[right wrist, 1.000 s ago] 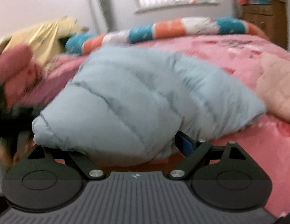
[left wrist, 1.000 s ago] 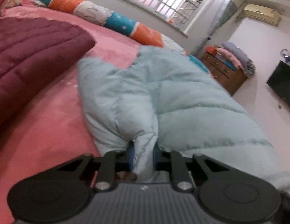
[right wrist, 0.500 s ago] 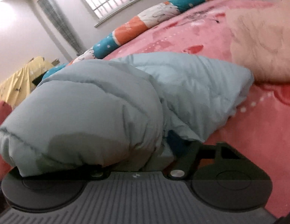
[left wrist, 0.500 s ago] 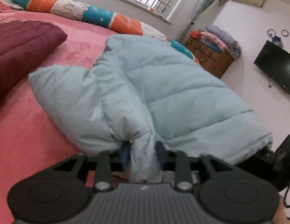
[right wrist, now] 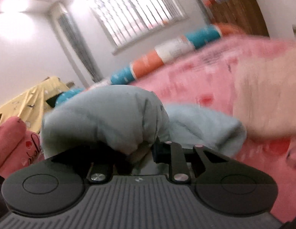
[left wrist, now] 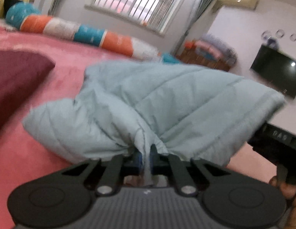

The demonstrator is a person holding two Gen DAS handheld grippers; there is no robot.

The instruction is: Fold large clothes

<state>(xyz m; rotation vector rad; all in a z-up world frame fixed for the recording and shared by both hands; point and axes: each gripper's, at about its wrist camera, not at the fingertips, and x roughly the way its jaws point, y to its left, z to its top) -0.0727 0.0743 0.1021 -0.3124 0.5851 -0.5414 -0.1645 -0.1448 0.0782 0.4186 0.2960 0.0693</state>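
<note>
- Left gripper (left wrist: 146, 157), lower centre of the left wrist view: its fingers are pressed together on a thin fold of the pale blue padded jacket (left wrist: 157, 105). The pinch gathers the cloth into a fan of creases, probably so that this edge can be carried over as one piece.
- Jacket, centre of both views: it lies bunched on the pink bed cover (left wrist: 52, 72), its near edge raised off the bed at each grip.
- Right gripper (right wrist: 142, 152), lower centre of the right wrist view: its jaws are closing, with a thick puffed roll of the jacket (right wrist: 102, 120) between them. Whether the pads press fully cannot be told, since the left one is hidden by cloth.
- Left wrist view only: the dark red quilt (left wrist: 16, 80) at left, the television (left wrist: 275, 76) at upper right, and the other gripper's black body (left wrist: 277, 145) at the right edge.
- Right wrist view only: the yellow cloth (right wrist: 29, 97) at left and a pale fluffy blanket (right wrist: 266, 95) at right, blurred.
- Both views: the striped bolster (left wrist: 87, 34) below the window.
</note>
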